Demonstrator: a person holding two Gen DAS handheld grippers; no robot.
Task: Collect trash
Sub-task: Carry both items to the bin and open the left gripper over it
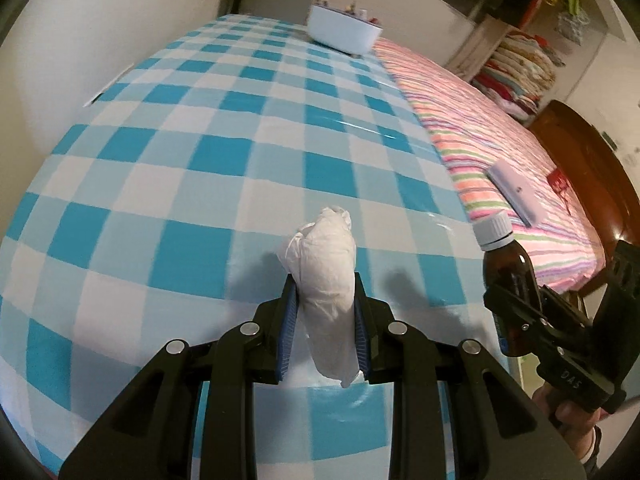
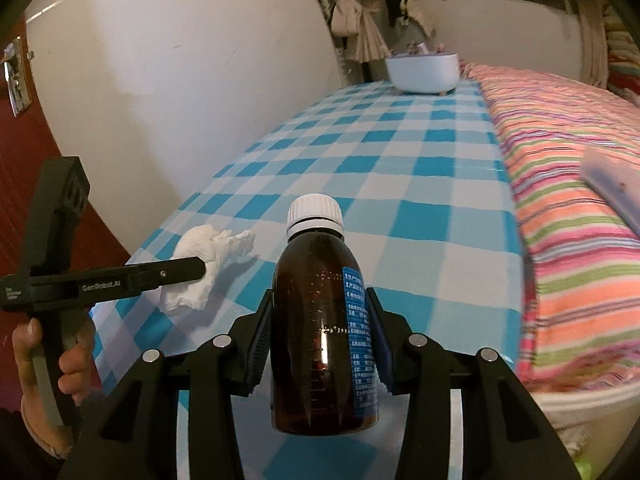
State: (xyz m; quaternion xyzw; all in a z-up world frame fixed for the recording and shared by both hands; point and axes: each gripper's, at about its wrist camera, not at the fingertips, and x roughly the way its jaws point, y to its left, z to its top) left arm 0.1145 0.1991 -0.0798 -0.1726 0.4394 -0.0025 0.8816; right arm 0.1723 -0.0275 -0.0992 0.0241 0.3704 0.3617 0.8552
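Observation:
My left gripper (image 1: 325, 292) is shut on a crumpled white tissue (image 1: 330, 280), held above the blue-checked tablecloth (image 1: 200, 160). The tissue (image 2: 212, 256) and the left gripper (image 2: 200, 268) also show at the left of the right wrist view. My right gripper (image 2: 320, 320) is shut on a brown medicine bottle (image 2: 320, 340) with a white cap and a blue label. That bottle (image 1: 510, 280), cap up, appears at the right edge of the left wrist view in the right gripper (image 1: 516, 300). A white bin (image 1: 344, 30) with small items inside stands at the far end of the table; the white bin (image 2: 424, 70) sits top centre in the right wrist view.
A striped pink bed cover (image 1: 500, 132) runs along the table's right side, with a flat white box (image 1: 514, 188) lying on it. A white wall (image 2: 180, 80) borders the table on the left. Shelves of folded clothes (image 1: 520, 68) stand beyond the bed.

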